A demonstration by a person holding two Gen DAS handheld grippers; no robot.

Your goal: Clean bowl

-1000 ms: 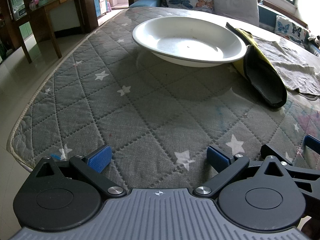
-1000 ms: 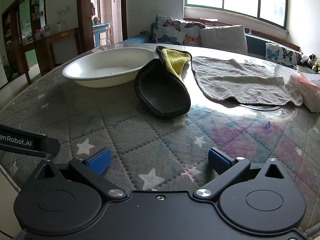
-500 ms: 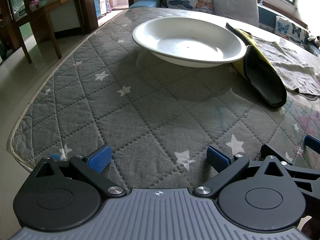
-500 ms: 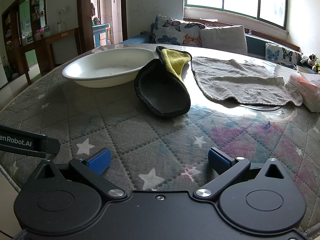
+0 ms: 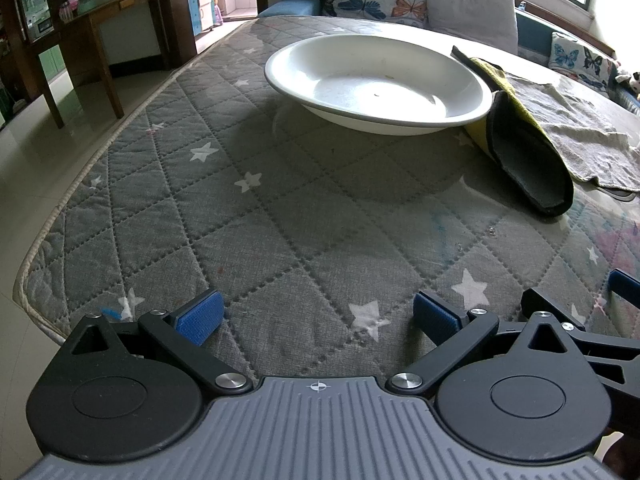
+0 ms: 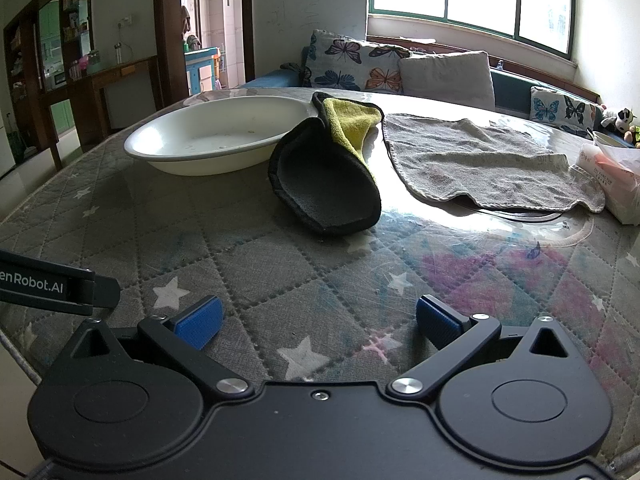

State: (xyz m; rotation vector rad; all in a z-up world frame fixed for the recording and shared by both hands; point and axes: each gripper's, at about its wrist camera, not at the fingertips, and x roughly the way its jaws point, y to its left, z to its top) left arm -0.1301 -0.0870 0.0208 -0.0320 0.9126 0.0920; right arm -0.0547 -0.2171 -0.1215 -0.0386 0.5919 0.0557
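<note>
Quilted tabletop (image 5: 280,208) w/ bowl (image 5: 376,84) at 12 o'clock, cloth (image 6: 332,176) untouched; left gripper (image 5: 316,314) & right gripper (image 6: 318,320) fingers spread, empty — cleaning not begun.

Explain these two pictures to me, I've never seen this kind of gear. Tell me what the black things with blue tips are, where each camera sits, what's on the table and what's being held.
There is no robot here: a person holds one two-finger gripper in each hand, and each carries a wide-angle camera looking forward along its fingers. One picture comes from the left gripper, the other from the right gripper. The blue tips are the finger pads. Both grippers are open and hold nothing. On the quilted table lie a white bowl, a folded yellow-and-dark cloth leaning on the bowl's rim, and a grey towel spread flat.
</note>
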